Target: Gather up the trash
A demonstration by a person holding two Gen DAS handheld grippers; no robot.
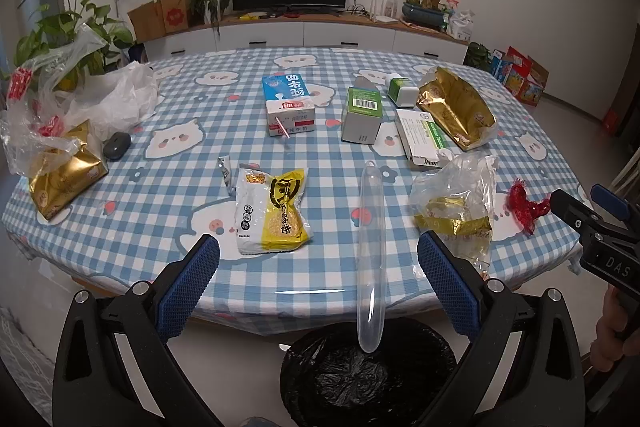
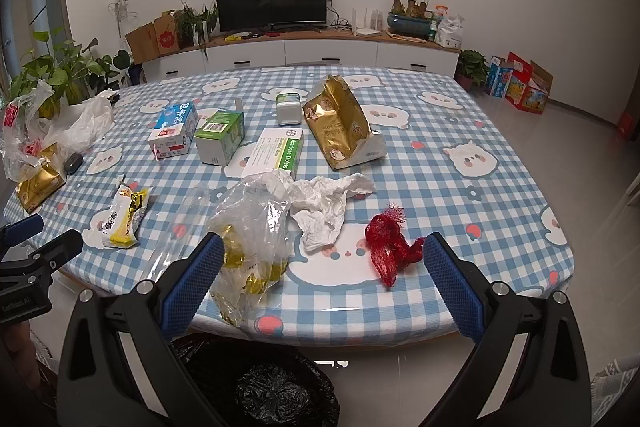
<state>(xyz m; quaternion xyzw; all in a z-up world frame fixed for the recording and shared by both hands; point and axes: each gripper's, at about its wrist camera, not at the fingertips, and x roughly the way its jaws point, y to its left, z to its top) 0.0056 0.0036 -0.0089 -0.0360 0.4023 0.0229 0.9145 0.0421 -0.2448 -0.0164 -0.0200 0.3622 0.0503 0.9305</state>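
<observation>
1. Over the near edge of the desk (image 1: 120, 227), I hold both tongs clear of the checked cloth, above a bin (image 1: 368, 375) lined with a black bag.
2. My left tongs (image 1: 318, 251) are spread wide with nothing between the blue pads; a yellow snack packet (image 1: 272, 211) lies just ahead of them.
3. My right tongs (image 2: 324, 247) are likewise wide open and hold nothing.
4. A long clear tube (image 1: 372, 255) lies on the desk with its near end jutting past the edge over the bin.
5. Just ahead of the right tongs sit a clear bag (image 2: 252, 227) with gold wrapping inside, a crumpled tissue (image 2: 324, 207) and a red net (image 2: 390, 247), all near the edge; the bag hangs partly over it.
6. Mid-desk I see a milk carton (image 1: 288, 103), a green box (image 1: 362, 115), a tablet box (image 2: 276, 151) lying flat, a small white jar (image 2: 289, 107) and a gold bag (image 2: 336, 119) standing tilted.
7. At the far left lie another gold pouch (image 1: 64, 179), loose plastic bags (image 1: 100, 99) and a grey mouse (image 1: 117, 145).
8. From the left view I see the right tongs at the right edge, with a hand (image 1: 612, 335) gripping its handle.
</observation>
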